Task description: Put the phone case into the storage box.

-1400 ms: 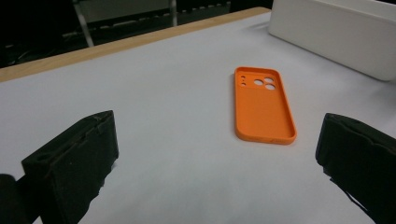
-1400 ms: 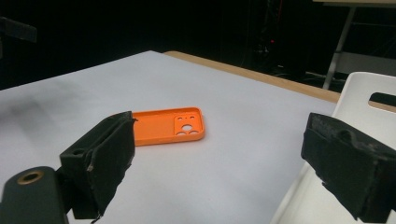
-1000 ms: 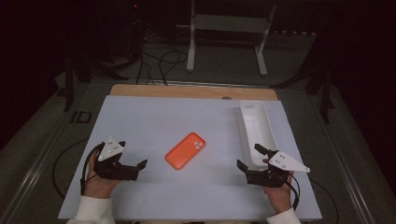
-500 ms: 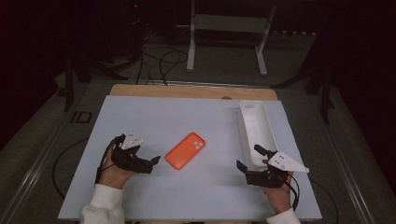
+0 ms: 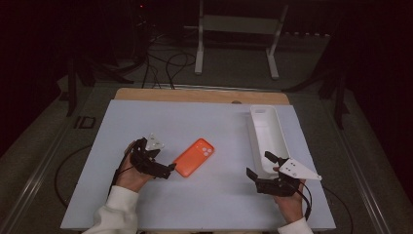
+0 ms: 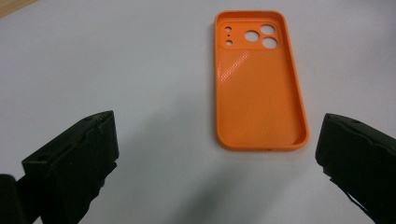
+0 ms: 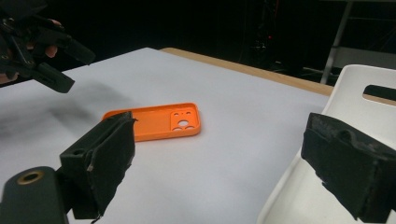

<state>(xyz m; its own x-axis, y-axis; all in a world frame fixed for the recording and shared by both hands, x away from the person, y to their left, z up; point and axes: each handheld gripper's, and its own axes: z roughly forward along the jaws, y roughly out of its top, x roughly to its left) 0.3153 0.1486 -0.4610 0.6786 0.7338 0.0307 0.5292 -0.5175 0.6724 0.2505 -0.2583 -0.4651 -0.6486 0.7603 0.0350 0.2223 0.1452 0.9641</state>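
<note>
So the orange case [image 5: 194, 157] lies flat, open side up, around the middle of the worktop [image 5: 195, 122], a bit toward the near edge, camera cutouts pointing to the far side. The left gripper [image 5: 168, 170] sits just beside its near end with jaws spread wide and nothing in them, lined up so the case's short end falls between them, which looks to me like a setup for a grab. The right gripper [image 5: 259, 165] is wide open too, empty, parked by the near end of the white tray [image 5: 265, 127] along the right edge. No brand or writing that I can read anywhere.
</note>
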